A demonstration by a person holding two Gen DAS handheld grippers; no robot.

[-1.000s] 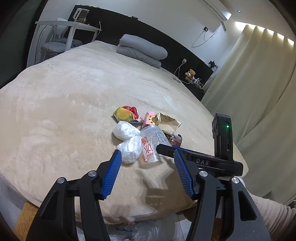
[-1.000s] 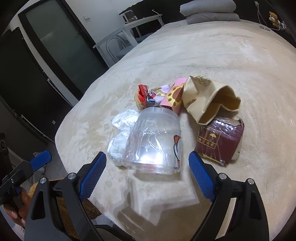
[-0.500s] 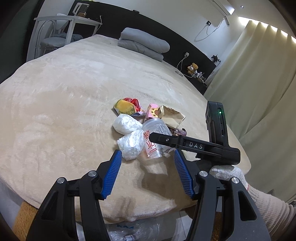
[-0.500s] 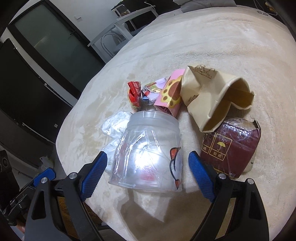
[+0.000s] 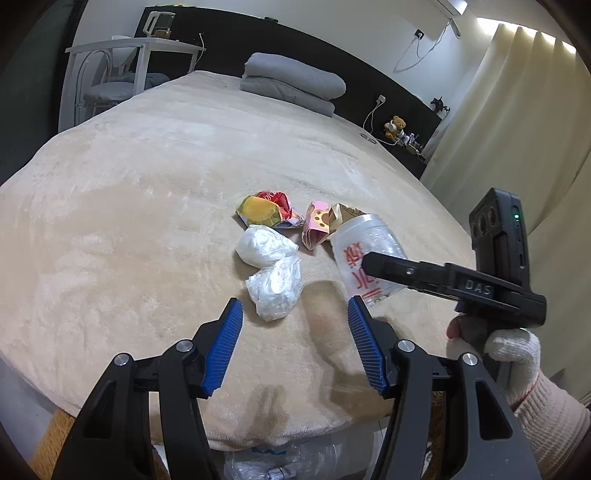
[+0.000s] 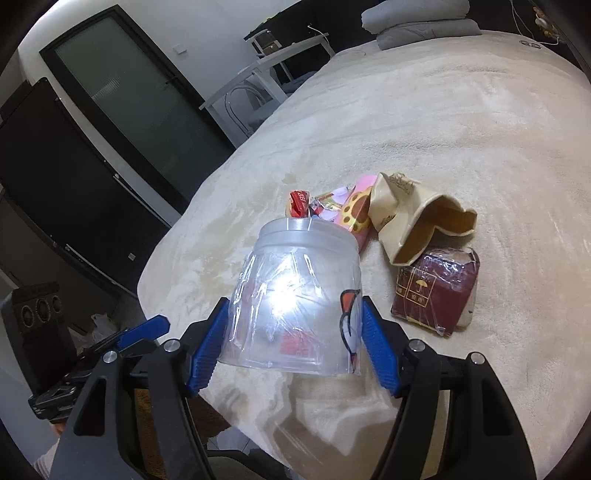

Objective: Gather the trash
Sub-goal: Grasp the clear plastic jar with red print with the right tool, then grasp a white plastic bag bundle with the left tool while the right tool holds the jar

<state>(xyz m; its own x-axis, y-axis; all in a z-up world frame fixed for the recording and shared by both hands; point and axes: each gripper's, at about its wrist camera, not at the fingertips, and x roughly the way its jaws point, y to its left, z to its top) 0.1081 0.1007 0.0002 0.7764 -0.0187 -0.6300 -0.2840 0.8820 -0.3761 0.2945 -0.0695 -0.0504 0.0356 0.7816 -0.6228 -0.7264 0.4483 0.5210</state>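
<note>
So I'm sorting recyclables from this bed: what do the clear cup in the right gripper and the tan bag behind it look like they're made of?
The clear cup looks like thin glossy plastic: see-through, creased, with a bright glare and a printed design. The tan bag looks like matte kraft paper, crumpled with stiff folds and an open mouth, though a coated lining can't be ruled out.

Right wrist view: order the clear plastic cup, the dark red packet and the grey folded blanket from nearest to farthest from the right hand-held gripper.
1. Clear plastic cup, between the right hand-held gripper fingers.
2. Dark red packet, right of the cup on the bed.
3. Grey folded blanket, at the bed's far end.
</note>
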